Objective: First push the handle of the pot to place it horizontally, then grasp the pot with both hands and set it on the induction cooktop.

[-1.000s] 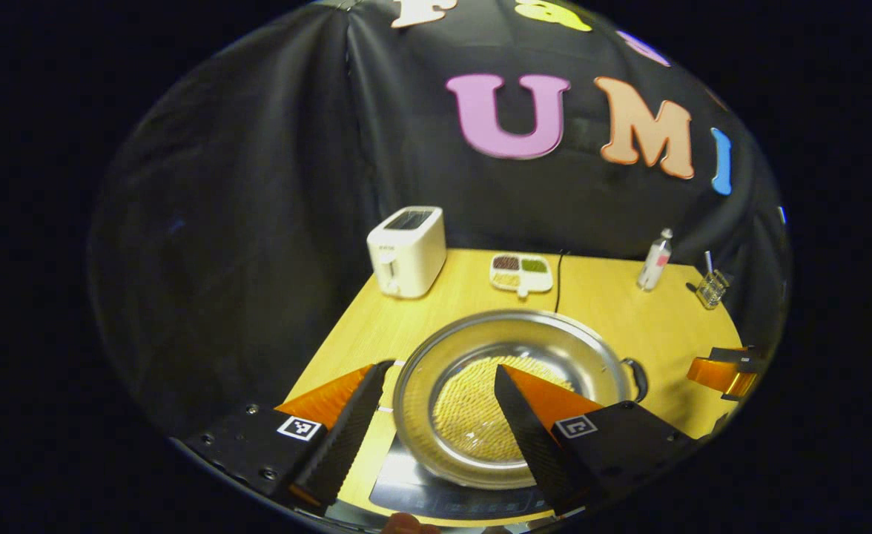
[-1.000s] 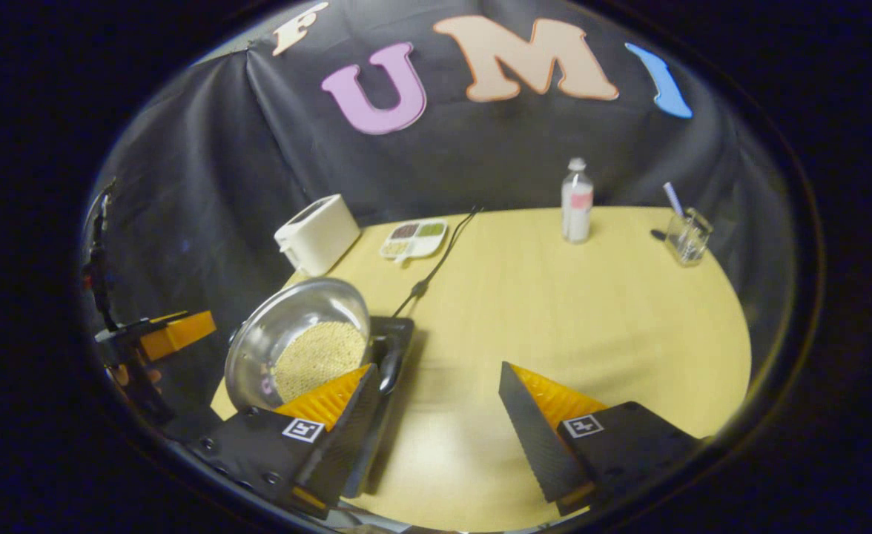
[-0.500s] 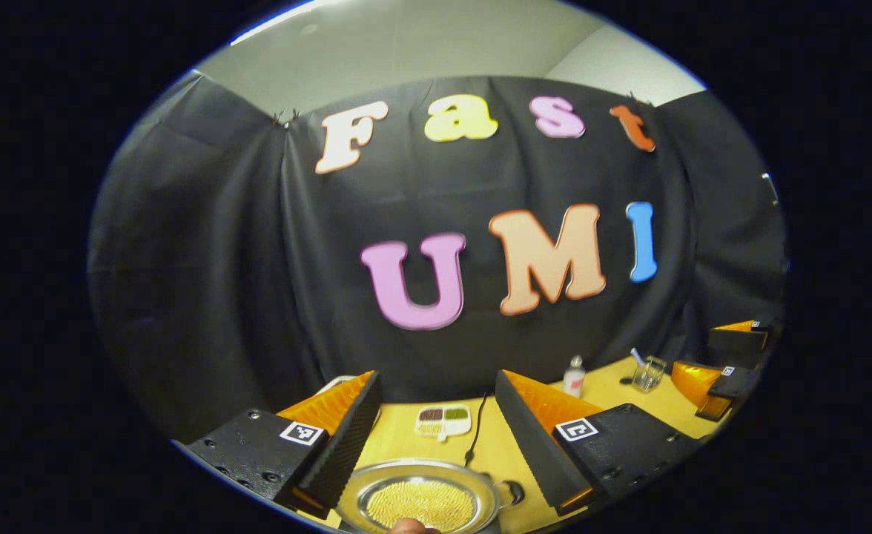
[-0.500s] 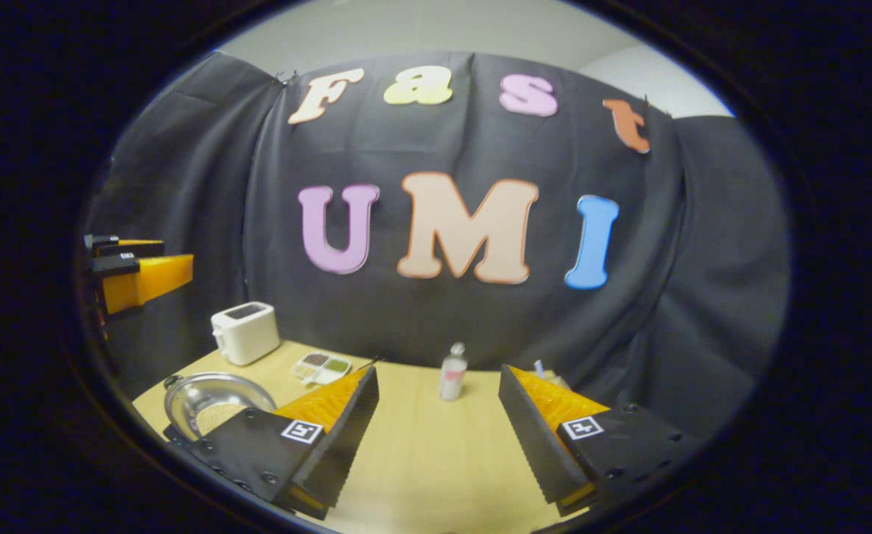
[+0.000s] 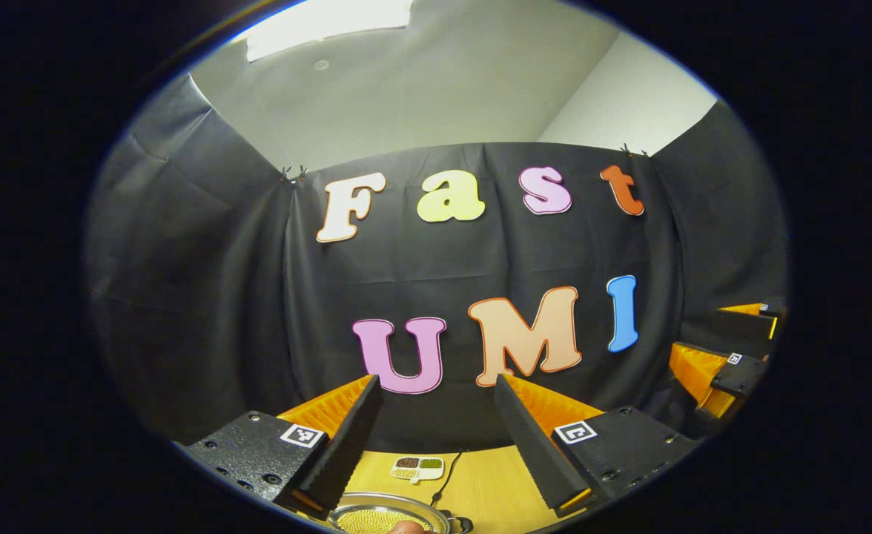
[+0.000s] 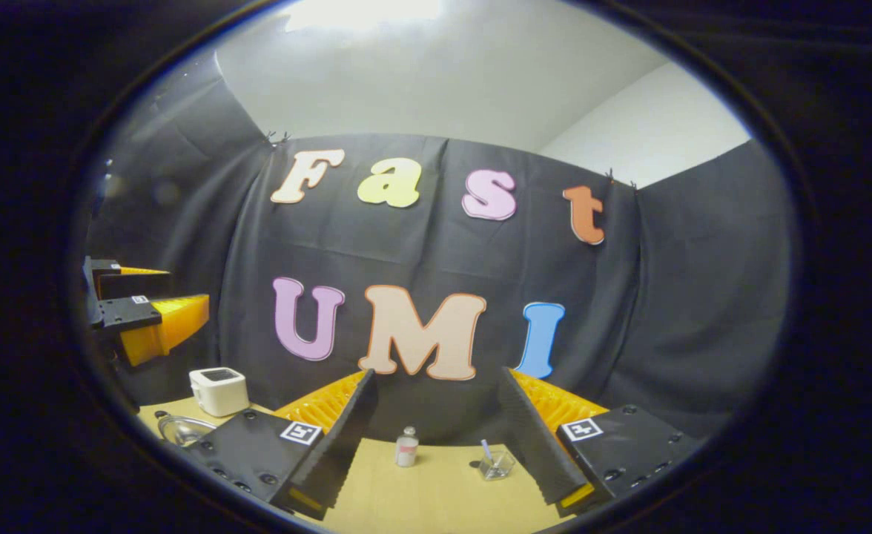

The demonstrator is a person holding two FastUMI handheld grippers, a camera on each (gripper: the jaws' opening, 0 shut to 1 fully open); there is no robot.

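The steel pot (image 5: 377, 517), its bottom covered in yellow grains, lies low at the bottom edge of the left gripper view, one small side handle (image 5: 463, 525) on its right. My left gripper (image 5: 436, 382) is open, held high above and behind the pot and aimed at the wall, with nothing between its fingers. In the right gripper view the pot (image 6: 179, 428) sits small at the table's left end. My right gripper (image 6: 437, 374) is open too and holds nothing. Each gripper shows in the other's view: right gripper (image 5: 697, 330), left gripper (image 6: 187, 288).
On the wooden table (image 6: 436, 497) stand a white toaster (image 6: 219, 389), a small bottle (image 6: 406, 447) and a glass with a straw (image 6: 497, 463). A divided dish of grains (image 5: 417, 467) and a black cable (image 5: 447, 475) lie behind the pot. A fingertip (image 5: 406, 527) shows at the bottom edge.
Both grippers rose and tilted upward, away from the pot. The pot and table have sunk to the bottom of both views; wall and ceiling now show above.
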